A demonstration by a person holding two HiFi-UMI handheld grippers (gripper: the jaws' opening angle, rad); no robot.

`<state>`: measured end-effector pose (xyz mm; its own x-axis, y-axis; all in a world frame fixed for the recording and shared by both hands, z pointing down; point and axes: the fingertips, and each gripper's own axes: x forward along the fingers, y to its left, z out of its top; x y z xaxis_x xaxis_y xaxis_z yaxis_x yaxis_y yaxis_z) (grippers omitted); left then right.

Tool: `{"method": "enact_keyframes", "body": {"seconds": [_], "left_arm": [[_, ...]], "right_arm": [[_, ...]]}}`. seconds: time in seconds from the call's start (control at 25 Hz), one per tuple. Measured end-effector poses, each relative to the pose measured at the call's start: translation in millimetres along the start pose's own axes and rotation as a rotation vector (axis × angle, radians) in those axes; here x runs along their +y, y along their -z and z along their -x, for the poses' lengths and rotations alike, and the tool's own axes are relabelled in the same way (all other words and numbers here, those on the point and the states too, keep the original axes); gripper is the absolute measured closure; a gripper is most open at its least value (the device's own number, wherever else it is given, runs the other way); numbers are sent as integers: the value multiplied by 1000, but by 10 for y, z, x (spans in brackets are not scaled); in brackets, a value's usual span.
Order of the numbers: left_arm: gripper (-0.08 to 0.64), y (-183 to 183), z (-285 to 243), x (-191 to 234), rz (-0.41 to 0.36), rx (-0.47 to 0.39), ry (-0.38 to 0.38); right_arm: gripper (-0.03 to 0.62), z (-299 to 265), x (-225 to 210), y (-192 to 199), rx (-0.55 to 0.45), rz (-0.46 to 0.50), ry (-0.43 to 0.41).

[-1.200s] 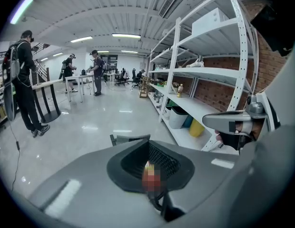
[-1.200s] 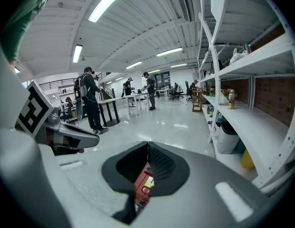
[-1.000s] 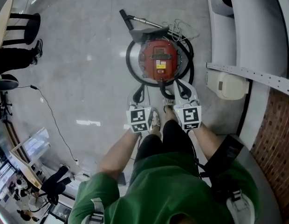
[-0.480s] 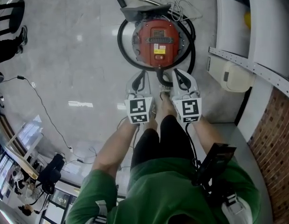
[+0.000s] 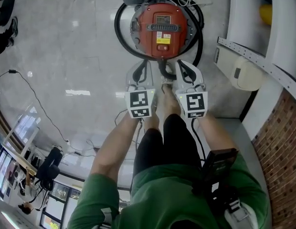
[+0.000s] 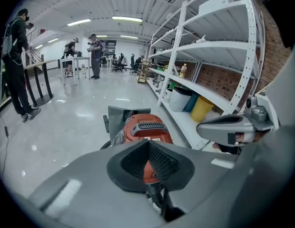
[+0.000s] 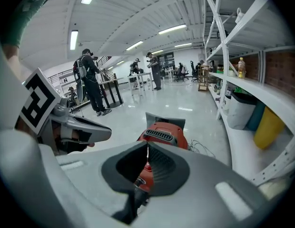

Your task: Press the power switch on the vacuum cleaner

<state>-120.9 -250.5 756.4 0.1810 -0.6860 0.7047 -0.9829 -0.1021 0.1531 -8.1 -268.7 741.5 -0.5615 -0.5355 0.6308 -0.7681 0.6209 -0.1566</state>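
Your vacuum cleaner [image 5: 160, 25] stands on the floor [image 5: 67, 61] straight ahead of you, a red canister ringed by its black hose [image 5: 120, 32]; both tools are held side by side just short of it, apart from its shell. Your left tool [image 6: 148, 144] is clenched tip to tip on nothing; your right tool [image 7: 147, 146] is closed the same way, also empty.

The shell looks like hard, smooth plastic, so expect it to be stiff under a press but slippery to a glancing touch; a canister of this kind probably rolls, so push downward, not sideways. You need no grasp here; one closed tip should serve as a blunt finger. I cannot pick out the switch itself among the grille and labels on top; find it before you commit. The hose is limp, so steer clear of it.
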Motion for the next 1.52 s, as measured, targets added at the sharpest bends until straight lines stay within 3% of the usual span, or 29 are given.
{"method": "enact_keyframes", "body": {"seconds": [0.68,0.92,1.08,1.52], "left_arm": [[552,444,-510,137,11,61,15],[549,550,-627,201,14,79,19],[549,609,-672,204,19,88,27],[549,693,-725,261,20,102,32]], "right_arm": [[584,-555,-77,579,109,-9,-28],[577,-722,-113,713,140,-16,-31],[532,-814,-85,804,171,-39,-54],[531,-1002,-111,915,196,-54,-42]]}}
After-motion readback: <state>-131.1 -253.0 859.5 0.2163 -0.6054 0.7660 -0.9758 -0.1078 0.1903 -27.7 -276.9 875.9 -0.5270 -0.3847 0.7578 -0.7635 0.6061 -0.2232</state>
